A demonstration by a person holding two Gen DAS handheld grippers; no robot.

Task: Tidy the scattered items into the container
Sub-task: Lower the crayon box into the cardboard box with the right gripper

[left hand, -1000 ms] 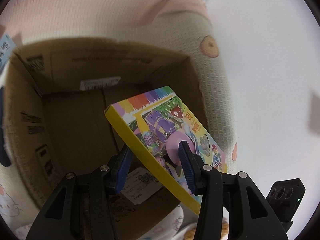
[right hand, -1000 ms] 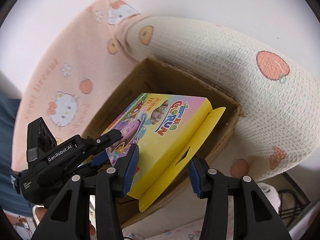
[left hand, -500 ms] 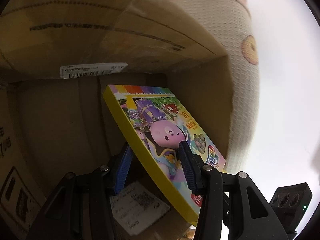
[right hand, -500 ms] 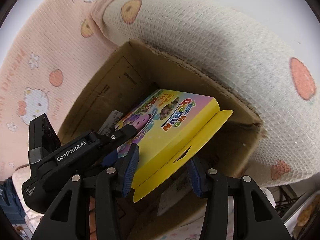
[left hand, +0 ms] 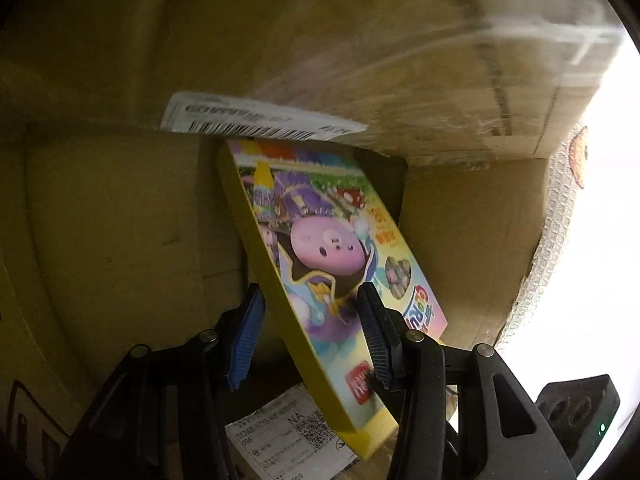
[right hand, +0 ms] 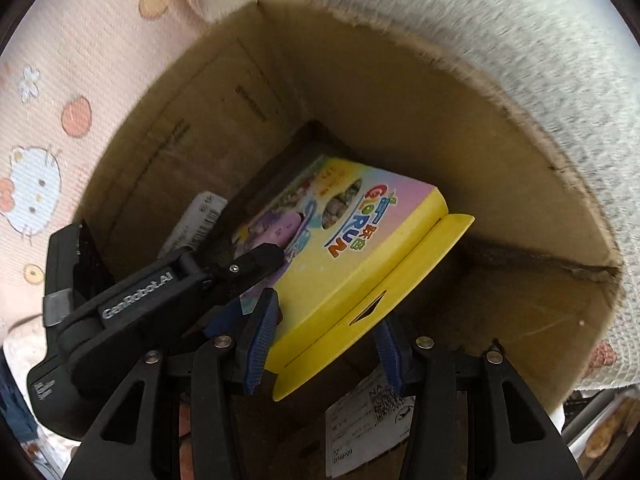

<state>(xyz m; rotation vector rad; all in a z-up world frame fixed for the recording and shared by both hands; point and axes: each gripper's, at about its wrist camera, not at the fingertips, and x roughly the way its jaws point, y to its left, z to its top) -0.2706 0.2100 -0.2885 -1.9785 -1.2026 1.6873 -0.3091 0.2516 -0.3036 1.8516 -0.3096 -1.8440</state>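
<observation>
A flat yellow toy box (left hand: 320,256) with a cartoon front hangs tilted inside an open cardboard box (left hand: 100,220), its far end near the bottom corner. My left gripper (left hand: 308,340) is shut on it across its thickness, one blue pad on the printed face. In the right wrist view the same yellow toy box (right hand: 360,248) shows its end, with an open flap. My right gripper (right hand: 324,352) is shut on that end. The left gripper's upper finger (right hand: 256,260) lies on the printed face. The cardboard box wall (right hand: 400,120) rises all around.
A white barcode label (left hand: 256,120) sticks to the far cardboard wall, and a shipping label (right hand: 372,420) lies on the box floor. A pink cartoon-print blanket (right hand: 60,120) and a white waffle blanket (right hand: 480,20) surround the cardboard box.
Both grippers have sunk with the yellow toy box from above the cardboard box's rim down into it. The cardboard walls now fill both views.
</observation>
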